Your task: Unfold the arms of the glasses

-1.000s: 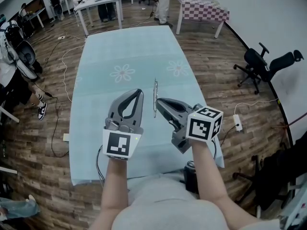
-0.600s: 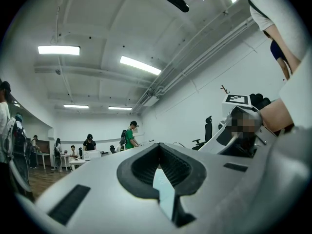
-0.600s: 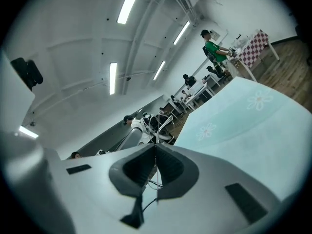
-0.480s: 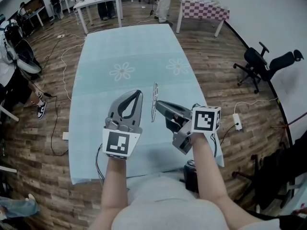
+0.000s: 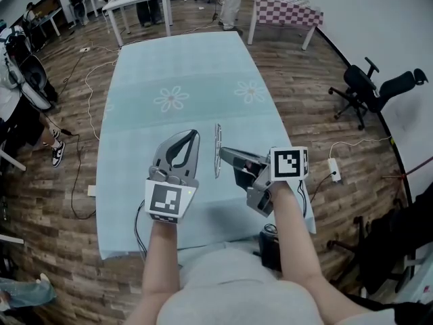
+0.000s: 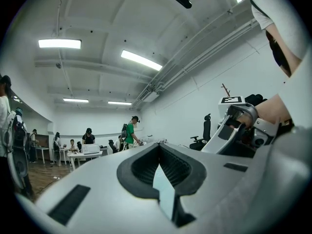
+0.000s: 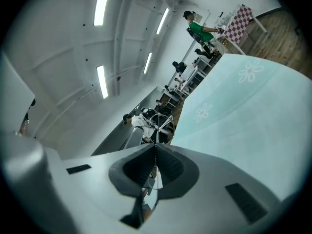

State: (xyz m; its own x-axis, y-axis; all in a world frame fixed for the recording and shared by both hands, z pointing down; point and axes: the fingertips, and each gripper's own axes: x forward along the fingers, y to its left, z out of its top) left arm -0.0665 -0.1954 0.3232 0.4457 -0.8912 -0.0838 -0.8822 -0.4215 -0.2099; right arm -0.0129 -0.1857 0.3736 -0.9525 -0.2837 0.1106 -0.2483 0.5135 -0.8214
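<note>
The glasses (image 5: 218,137) are a thin wire frame, seen edge-on and upright above the light blue flowered tablecloth (image 5: 176,66). My right gripper (image 5: 222,153) comes in from the right and is shut on their lower part. In the right gripper view the wire rim (image 7: 158,123) sticks out past the closed jaws (image 7: 155,147). My left gripper (image 5: 195,135) hangs just left of the glasses, apart from them. It is shut with nothing between its pads, which meet in the left gripper view (image 6: 159,145). Whether the arms are folded I cannot tell.
The table's near edge (image 5: 203,246) lies just before the person's body. On the wooden floor are a black office chair (image 5: 375,90) at the right, a power strip (image 5: 335,172) and cables. White tables (image 5: 139,2), a checkered table (image 5: 287,15) and people stand at the far end.
Both grippers have sunk slightly toward the table. The right gripper has rolled, so its marker cube now faces the head camera squarely, and the glasses came along in it.
</note>
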